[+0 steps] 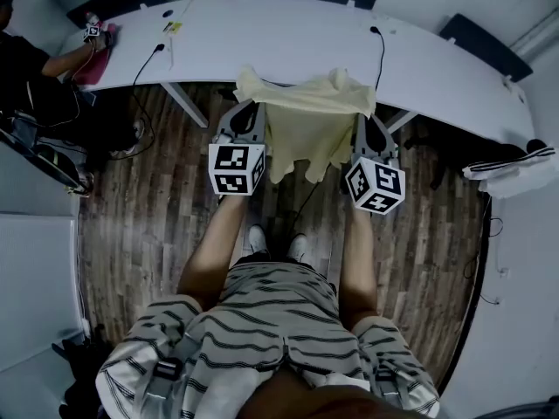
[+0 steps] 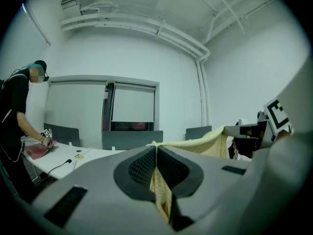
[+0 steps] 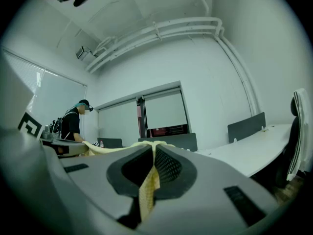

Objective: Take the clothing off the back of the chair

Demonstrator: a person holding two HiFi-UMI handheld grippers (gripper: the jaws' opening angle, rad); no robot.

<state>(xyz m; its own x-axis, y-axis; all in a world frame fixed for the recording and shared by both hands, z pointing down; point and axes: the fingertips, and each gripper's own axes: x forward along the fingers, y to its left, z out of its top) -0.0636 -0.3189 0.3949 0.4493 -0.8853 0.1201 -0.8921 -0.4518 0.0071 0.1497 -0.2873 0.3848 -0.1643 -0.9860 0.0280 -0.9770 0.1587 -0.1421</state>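
Pale yellow fabric, thin and floppy: that's the clothing (image 1: 306, 120). It hangs spread out in the air between the two grippers, just in front of the white tabletop (image 1: 288, 42) and above the wood floor (image 1: 148, 225). The left hand-held gripper (image 1: 247, 107) is clamped tight on one top corner, with a strip of yellow pinched between its pads in its own view. The right hand-held gripper (image 1: 367, 119) is the same, squeezed down on the other corner. I honestly can't see the chair back under the cloth, so I can't say whether the bottom edge is clear of it.

What I'd worry about from here:

- Each grip is only a thin fold of cloth. If the hands drift apart and pull it taut, one corner could slide out and the whole thing swings down on one side.
- The loose lower edge might snag on whatever is below if it gets pulled away too low.
- The black cable (image 1: 381, 59) dropping off the tabletop runs right beside the right corner, so the cloth could catch on it.
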